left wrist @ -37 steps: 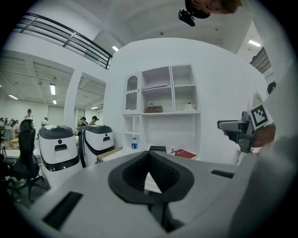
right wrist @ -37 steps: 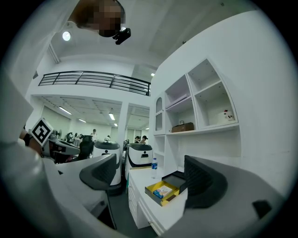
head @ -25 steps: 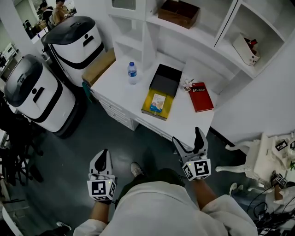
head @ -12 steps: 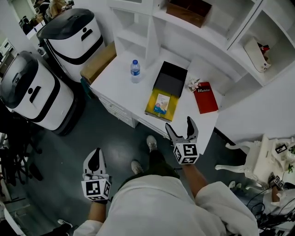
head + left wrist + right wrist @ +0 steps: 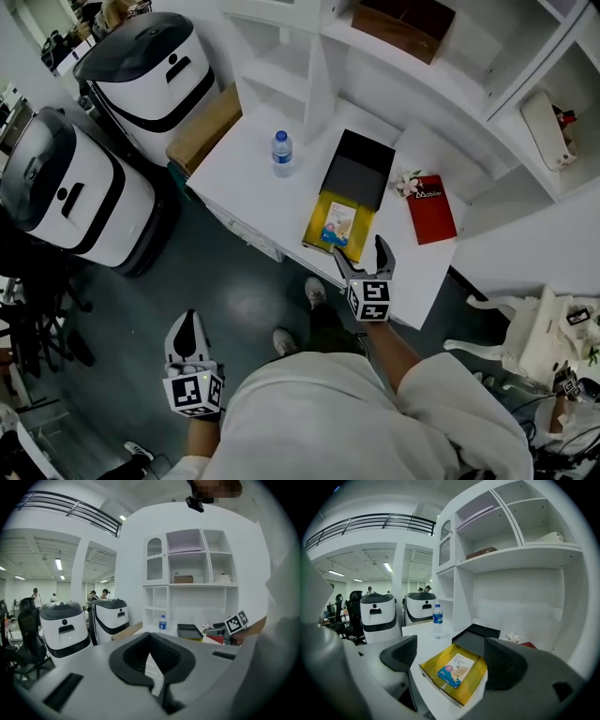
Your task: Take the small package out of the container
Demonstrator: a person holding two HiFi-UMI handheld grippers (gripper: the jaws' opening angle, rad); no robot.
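Right tool: jaws spread, nothing between them, at the near edge of the table, just beside the yellow container. Small package lies flat inside the container, untouched. Left tool: jaws pressed together, empty, near left, well apart from the table.

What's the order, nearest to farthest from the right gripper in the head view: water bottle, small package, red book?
1. Small package, just ahead of the right gripper, slightly left.
2. Red book, ahead and to the right.
3. Water bottle, farther ahead, to the left.
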